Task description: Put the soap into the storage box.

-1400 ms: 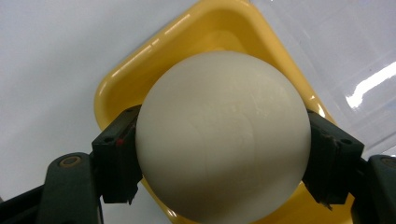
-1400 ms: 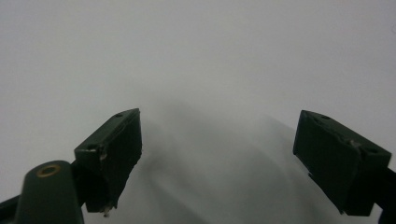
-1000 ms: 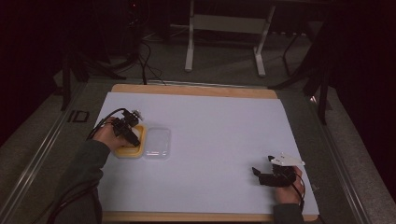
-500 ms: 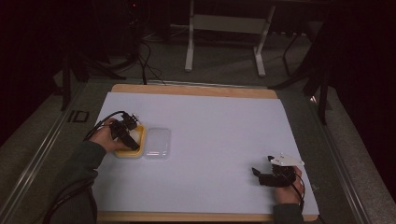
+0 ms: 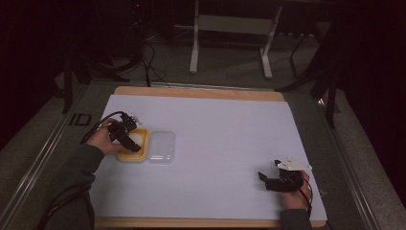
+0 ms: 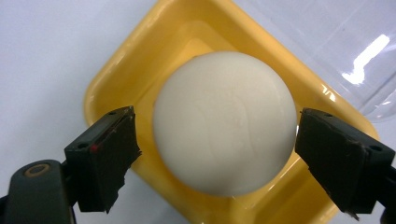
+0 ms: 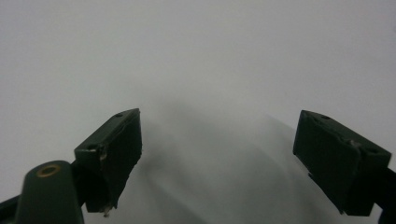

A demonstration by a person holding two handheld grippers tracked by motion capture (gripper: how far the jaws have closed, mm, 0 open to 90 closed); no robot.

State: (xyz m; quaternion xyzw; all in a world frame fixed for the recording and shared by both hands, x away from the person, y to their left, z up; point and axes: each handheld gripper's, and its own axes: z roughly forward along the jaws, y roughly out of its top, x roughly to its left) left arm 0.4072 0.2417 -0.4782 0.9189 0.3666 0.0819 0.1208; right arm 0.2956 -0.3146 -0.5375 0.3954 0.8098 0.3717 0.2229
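A white round ball (image 6: 224, 121) sits in a yellow tray (image 6: 140, 60) on the white table cover. My left gripper (image 6: 215, 140) hangs over it with one black jaw on each side. Its jaws have just been opening; the left pad (image 6: 112, 149) stands clear of the ball, so the ball lies loose between them. In the high view the left gripper (image 5: 135, 143) is above the yellow tray (image 5: 131, 155) at the table's left. My right gripper (image 5: 265, 178) rests near the front right, and it stands open over bare white cover (image 7: 217, 149).
A clear plastic lid (image 5: 161, 146) lies flat right beside the yellow tray, also seen as a clear lid (image 6: 336, 42) beyond the tray. The wooden table edge (image 5: 201, 92) frames the white cover (image 5: 225, 139). Metal frame legs (image 5: 194, 48) stand on the floor behind.
The left jaws have spread apart over the tray, and the white ball now shows in it. The left hand has shifted slightly. The right hand has stayed put.
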